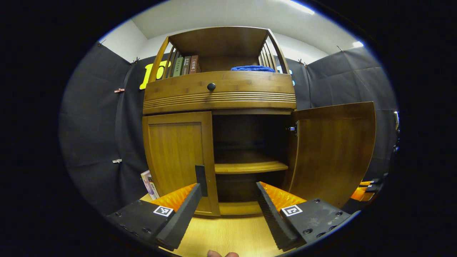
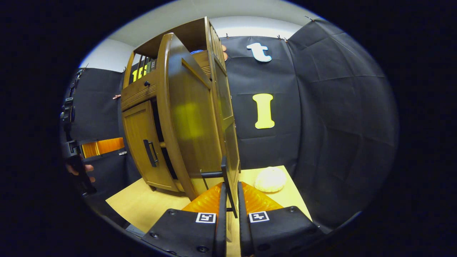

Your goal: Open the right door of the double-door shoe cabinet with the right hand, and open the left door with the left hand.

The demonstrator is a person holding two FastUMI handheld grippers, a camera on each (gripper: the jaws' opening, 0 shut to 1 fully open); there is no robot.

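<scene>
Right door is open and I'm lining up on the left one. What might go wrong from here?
The left claw is open with the closed left wooden door's dark bar handle by one finger, not between them; closing now may miss. The right claw grips the open right wooden door's handle; pulling further may strain the hinge.

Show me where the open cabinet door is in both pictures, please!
Left gripper view: the open right door is at the right, swung out from the cabinet, inner face showing.
Right gripper view: the open right door stands edge-on at centre, its handle between the right gripper jaws.
Shared landmark: the closed left door.
</scene>
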